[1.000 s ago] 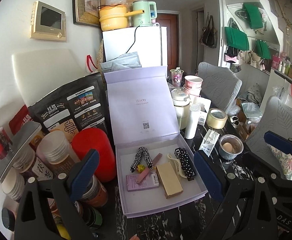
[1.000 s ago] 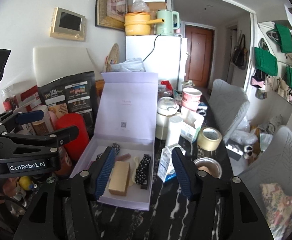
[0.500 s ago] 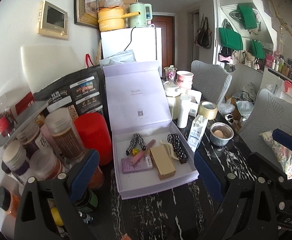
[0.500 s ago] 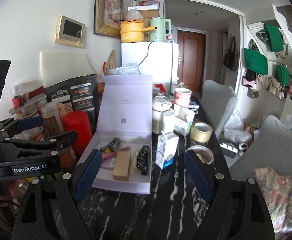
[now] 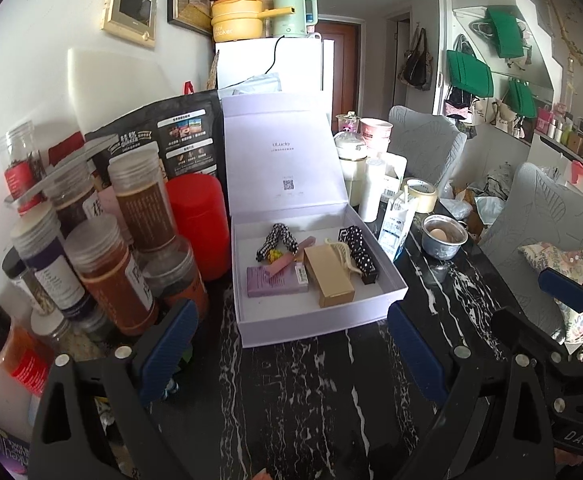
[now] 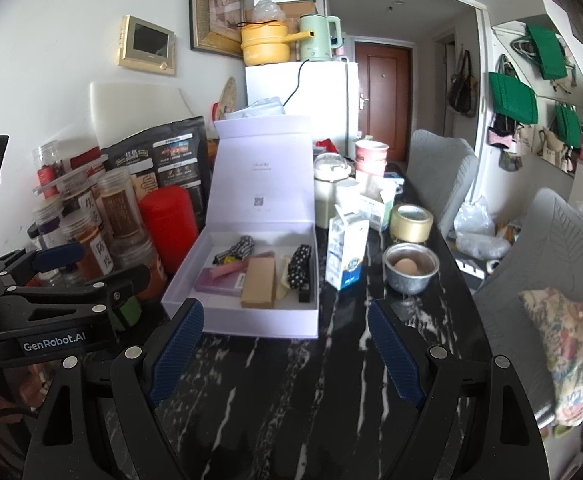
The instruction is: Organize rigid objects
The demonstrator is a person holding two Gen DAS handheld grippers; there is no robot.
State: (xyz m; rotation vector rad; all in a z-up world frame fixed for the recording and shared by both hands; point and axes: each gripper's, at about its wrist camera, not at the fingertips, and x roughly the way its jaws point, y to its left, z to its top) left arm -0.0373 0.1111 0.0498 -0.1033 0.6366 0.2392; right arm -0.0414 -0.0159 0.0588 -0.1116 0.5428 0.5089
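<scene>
Left wrist: both tools (image 5: 291, 352) (image 6: 285, 354) released, empty; lilac box (image 5: 323, 320) contents partly overlapping, jars (image 5: 103, 268) crowded

Black tongs (image 6: 283, 354) frames; ribbed blue pads (image 6: 177, 354); silver screws; white "GenRobot.AI" lettering.

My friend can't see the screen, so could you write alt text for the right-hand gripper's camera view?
An open lavender gift box sits on a black marble table, holding a tan box, a purple packet and polka-dot hair clips. The right gripper hangs open and empty before it. Beside the box stand a milk carton and a red canister.
</scene>
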